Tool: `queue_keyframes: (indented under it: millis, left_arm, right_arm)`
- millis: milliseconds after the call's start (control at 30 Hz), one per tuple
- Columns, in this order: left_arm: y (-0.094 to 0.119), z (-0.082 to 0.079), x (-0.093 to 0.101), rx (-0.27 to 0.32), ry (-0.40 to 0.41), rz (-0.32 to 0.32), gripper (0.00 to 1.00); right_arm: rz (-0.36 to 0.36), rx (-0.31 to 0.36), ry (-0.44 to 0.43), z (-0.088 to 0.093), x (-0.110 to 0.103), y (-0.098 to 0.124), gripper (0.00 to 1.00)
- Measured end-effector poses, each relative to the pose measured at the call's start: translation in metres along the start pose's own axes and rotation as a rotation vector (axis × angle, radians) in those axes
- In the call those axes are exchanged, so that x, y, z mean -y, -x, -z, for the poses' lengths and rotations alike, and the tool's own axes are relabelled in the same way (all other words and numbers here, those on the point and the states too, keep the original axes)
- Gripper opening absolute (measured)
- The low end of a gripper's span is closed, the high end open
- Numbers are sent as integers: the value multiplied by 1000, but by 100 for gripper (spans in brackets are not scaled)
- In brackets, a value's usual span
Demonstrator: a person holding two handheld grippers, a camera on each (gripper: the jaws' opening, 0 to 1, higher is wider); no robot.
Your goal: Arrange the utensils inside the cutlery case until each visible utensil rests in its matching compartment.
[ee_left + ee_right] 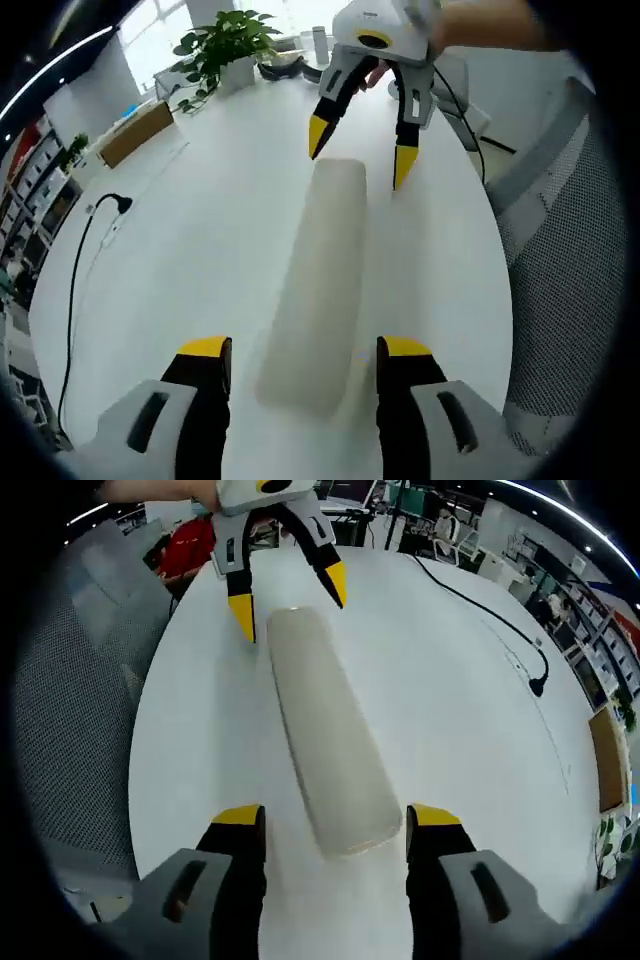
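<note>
A long, closed, cream-coloured cutlery case point(318, 280) lies lengthwise on the white table point(200, 230). My left gripper point(305, 352) stands open, its yellow-tipped jaws either side of the case's near end. At the far end the right gripper point(360, 155) hangs open with its tips astride the case. In the right gripper view the same case point(330, 740) runs away from my right gripper point(336, 820), which is open around the near end, while the left gripper point(290, 598) is open over the far end. No utensils show; the case hides its contents.
A potted plant point(222, 45), a cardboard box point(135, 132) and small items stand at the table's far side. A black cable point(80, 260) runs along the left; the same cable point(500, 630) shows in the right gripper view. A grey mesh chair point(570, 260) stands beside the table.
</note>
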State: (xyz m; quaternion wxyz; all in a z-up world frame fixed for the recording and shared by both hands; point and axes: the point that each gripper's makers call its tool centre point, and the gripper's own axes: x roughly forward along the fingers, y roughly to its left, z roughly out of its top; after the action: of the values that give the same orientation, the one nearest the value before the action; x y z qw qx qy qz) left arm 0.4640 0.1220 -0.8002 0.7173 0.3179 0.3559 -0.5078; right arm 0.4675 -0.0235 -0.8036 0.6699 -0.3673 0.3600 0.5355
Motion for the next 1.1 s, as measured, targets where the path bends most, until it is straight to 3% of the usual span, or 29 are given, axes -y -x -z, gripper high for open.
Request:
queue_keyframes:
  millis: [100,267,467,533,633,667,900,1100]
  left_arm:
    - [-6,4,2,-2,23,16,62]
    - [-13,11,-3,-22,32,16,59]
    - [-20,14,-1,-24,40,41,57]
    - [-23,16,-2,-33,35,29,56]
    - [-24,16,1,-29,94,56,51]
    - [-23,16,-1,-24,86,44,49]
    - [-21,17,3,-34,61,58,48]
    - [-15,25,16,-41,51,64,47]
  right_arm:
    - [-63,19,-31,-5,-4,-7,54]
    - [-83,-46,34,2,1,-14,52]
    - [-80,-52,52,2,1,-18,52]
    - [-80,-28,13,0,0,-19,53]
    - [-70,-21,29,0,2,-19,46]
    - [-68,-46,50,2,2,-18,40]
    - [-76,-84,66,0,-7,-19,38]
    - [-64,-170,130,1,-22,-23,38]
